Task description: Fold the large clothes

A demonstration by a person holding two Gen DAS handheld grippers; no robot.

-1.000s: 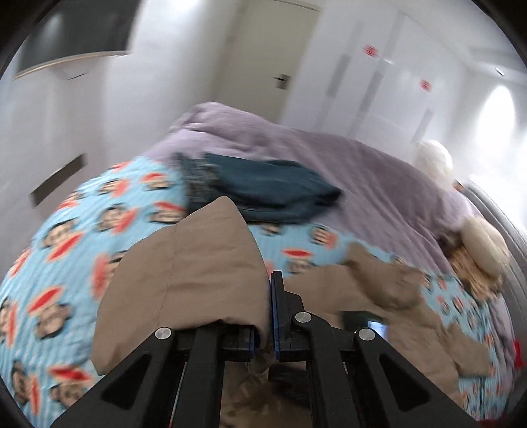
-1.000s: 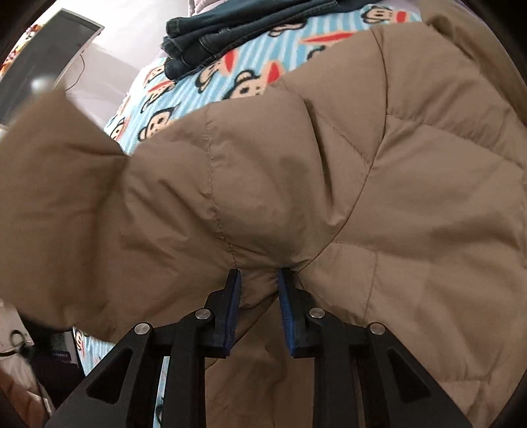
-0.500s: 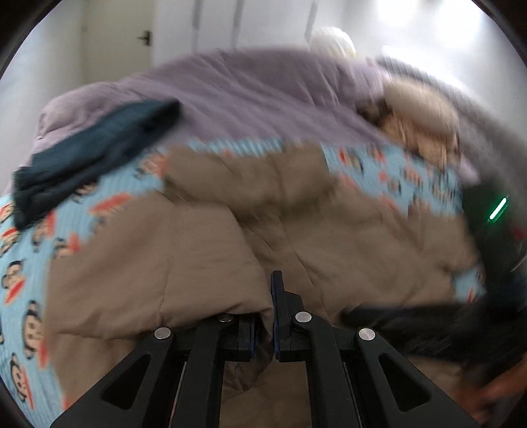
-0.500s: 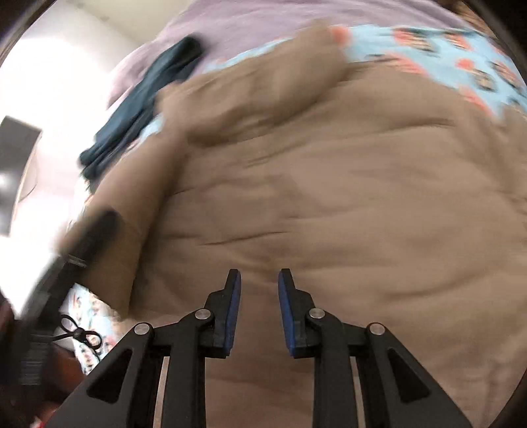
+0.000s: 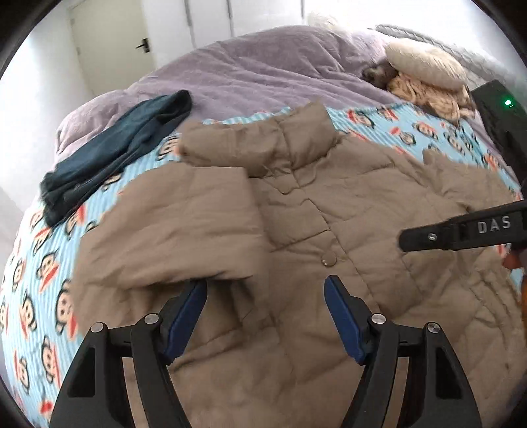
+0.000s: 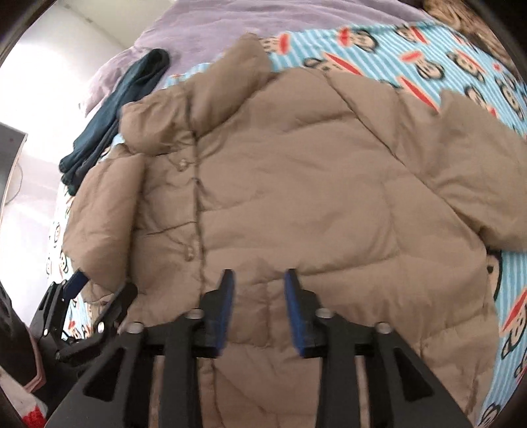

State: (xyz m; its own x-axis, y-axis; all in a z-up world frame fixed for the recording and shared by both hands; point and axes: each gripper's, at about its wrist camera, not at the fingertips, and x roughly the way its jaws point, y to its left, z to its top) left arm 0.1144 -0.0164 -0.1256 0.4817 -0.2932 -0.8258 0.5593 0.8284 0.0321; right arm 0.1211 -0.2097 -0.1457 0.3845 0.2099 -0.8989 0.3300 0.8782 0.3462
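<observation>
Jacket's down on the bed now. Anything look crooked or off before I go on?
Only the jacket: one sleeve is folded over the front, the other sticks out sideways, and the collar is rumpled. Both grippers are opening, gripping nothing.

A tan jacket (image 6: 296, 197) lies spread front-up on a monkey-print sheet (image 6: 428, 66), collar toward 11 o'clock, one sleeve folded in over its side at 9 o'clock, the other sleeve lying out toward 3 o'clock. The right gripper (image 6: 258, 309) sits at 6 o'clock over the hem, its blue-padded jaws opening (nothing pinched between them). The left gripper (image 6: 95, 289) shows at 8 o'clock by the folded sleeve's cuff. Dark jeans (image 6: 115, 112) lie at 10 o'clock, partly on a purple duvet (image 6: 263, 16) at 12 o'clock.
</observation>
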